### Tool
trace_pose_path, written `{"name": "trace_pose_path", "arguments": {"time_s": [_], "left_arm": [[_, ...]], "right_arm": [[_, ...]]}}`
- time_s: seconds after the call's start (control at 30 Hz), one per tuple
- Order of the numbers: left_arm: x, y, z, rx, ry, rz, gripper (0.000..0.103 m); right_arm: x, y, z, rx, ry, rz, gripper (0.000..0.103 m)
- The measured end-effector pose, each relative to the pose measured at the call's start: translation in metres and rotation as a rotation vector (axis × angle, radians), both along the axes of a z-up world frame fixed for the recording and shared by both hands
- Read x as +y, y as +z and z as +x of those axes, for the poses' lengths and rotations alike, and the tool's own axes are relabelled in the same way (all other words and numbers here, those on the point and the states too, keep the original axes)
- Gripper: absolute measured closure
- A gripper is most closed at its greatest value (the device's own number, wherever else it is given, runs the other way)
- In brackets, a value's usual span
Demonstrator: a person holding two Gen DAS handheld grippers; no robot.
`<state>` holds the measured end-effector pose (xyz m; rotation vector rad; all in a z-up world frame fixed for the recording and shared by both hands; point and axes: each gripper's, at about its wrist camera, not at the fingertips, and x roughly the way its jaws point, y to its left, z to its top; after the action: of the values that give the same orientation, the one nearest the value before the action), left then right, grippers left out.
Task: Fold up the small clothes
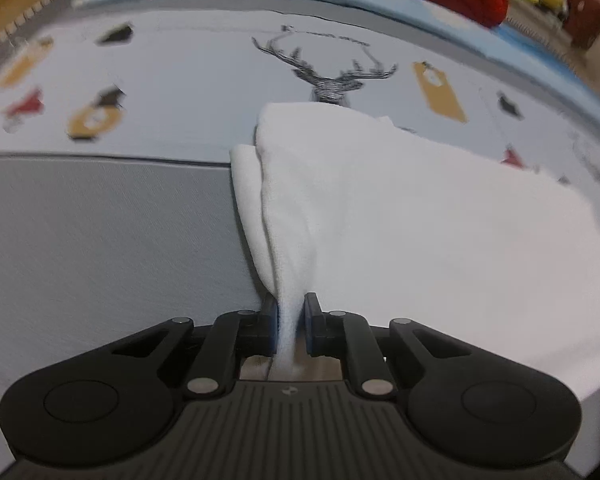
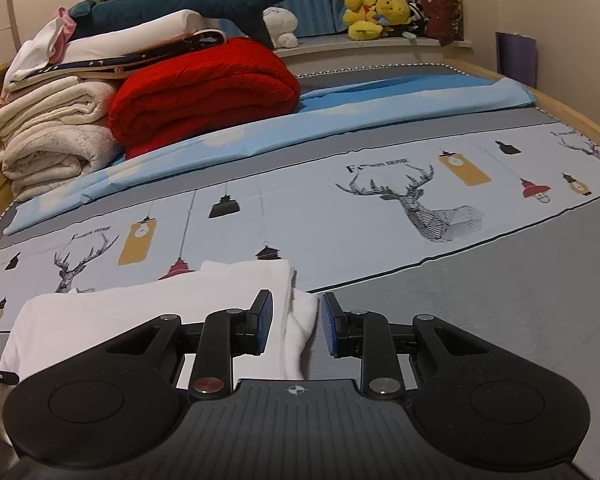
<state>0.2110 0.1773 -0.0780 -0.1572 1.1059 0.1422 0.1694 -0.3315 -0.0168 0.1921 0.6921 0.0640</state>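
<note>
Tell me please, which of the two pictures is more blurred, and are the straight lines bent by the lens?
Left wrist view: softer, with the sheet prints smeared behind the white garment. Right wrist view: sharper, the deer print crisp. Both bow the bed edges strongly, fisheye style.

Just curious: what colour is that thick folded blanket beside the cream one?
Bright red blanket, clearest in the right wrist view.

bed: deer-print sheet | on it: white garment, red blanket, cream blankets
</note>
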Motion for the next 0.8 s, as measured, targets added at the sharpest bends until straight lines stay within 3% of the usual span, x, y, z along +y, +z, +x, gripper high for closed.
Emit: {"name": "trace_pose_path", "arguments": {"time_s": [0.13,0.23,0.5,0.7,0.8], "left_arm": [[0.001,0.008,-0.001,0.038,0.028,0.103,0.09],[-0.011,0.019,0.001,0.022,0.009,0.142,0.091],[-0.043,0.068,0.012,-0.155,-0.006,-0.187,0.093],[-0.109,0.089,0.027,-0.22,-0.112,-0.376,0.093],[-0.149,0.096,0.036,-0.263,-0.186,-0.541,0.089]], "right_arm": [[0.009,0.0,-0.002,-0.004,0.037,-0.005,0.075],[0.011,0.002,-0.004,-0.01,0.059,-0.01,0.075],[-0.008,0.007,-0.006,-0.016,0.045,0.018,0.075],[-0.026,0.007,-0.009,-0.017,0.007,0.03,0.075],[-0.027,0.005,-0.008,-0.006,-0.01,0.024,0.075]]}}
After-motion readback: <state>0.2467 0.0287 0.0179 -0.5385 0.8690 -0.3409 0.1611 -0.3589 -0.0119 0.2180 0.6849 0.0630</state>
